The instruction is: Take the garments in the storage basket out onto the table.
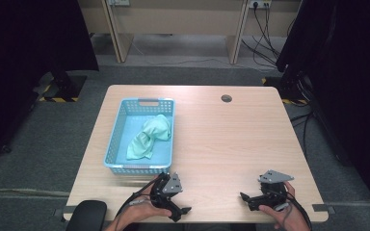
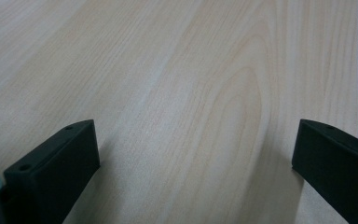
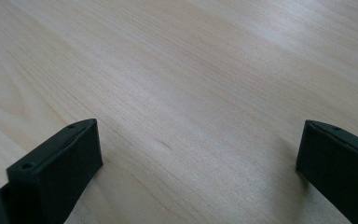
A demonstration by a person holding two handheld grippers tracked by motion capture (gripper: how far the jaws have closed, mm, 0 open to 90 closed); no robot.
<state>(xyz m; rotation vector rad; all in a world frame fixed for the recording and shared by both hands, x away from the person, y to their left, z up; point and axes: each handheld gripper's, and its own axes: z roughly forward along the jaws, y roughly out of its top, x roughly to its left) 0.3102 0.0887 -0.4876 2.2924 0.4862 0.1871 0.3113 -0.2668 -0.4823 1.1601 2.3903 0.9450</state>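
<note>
A light blue plastic basket stands on the left half of the wooden table, with a crumpled mint-green cloth lying inside it. My left gripper rests near the front edge, just in front of the basket, held by a hand. My right gripper sits near the front right edge, also in a hand. In the left gripper view the jaws stand wide apart over bare wood. The right gripper view likewise has open jaws with nothing between them.
A round cable hole sits at the table's back right. A dark chair back shows at the front left. Desks and cables stand beyond the table, with dark curtains on both sides.
</note>
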